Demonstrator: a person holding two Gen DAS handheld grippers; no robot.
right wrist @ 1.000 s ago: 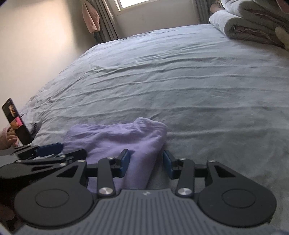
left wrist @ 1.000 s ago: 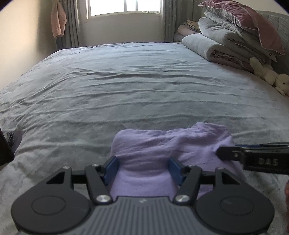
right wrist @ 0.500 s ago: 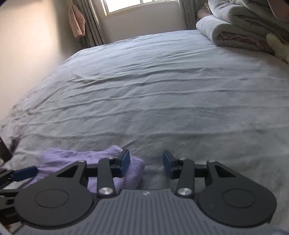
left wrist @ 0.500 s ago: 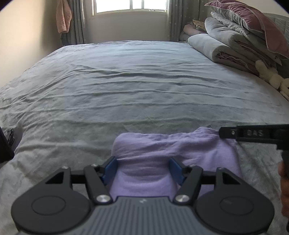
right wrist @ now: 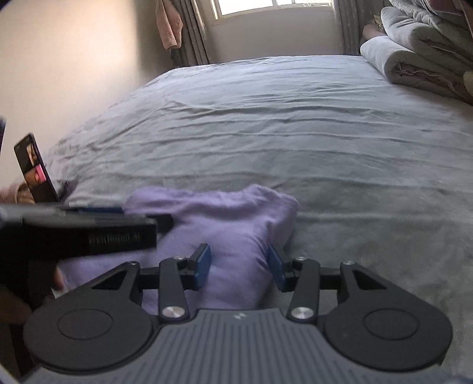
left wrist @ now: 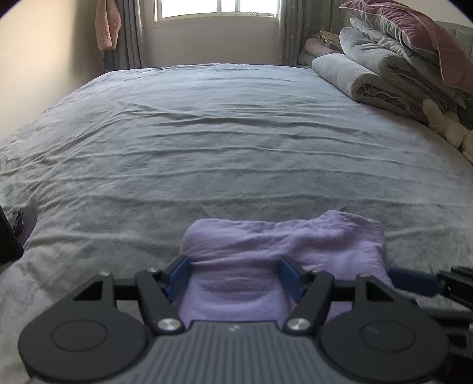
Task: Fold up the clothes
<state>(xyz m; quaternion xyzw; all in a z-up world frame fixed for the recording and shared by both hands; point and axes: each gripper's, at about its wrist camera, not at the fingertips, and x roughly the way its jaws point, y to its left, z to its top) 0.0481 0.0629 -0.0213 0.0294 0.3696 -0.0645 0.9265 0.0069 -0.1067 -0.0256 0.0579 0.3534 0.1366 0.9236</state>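
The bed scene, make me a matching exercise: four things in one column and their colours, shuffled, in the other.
Things:
1. folded garment
2. bedsheet
3. hanging towel
4. top pillow

Colours:
A. peach pink
B. lilac
C. dusky maroon
D. grey

Pairs: 1-B, 2-D, 3-A, 4-C
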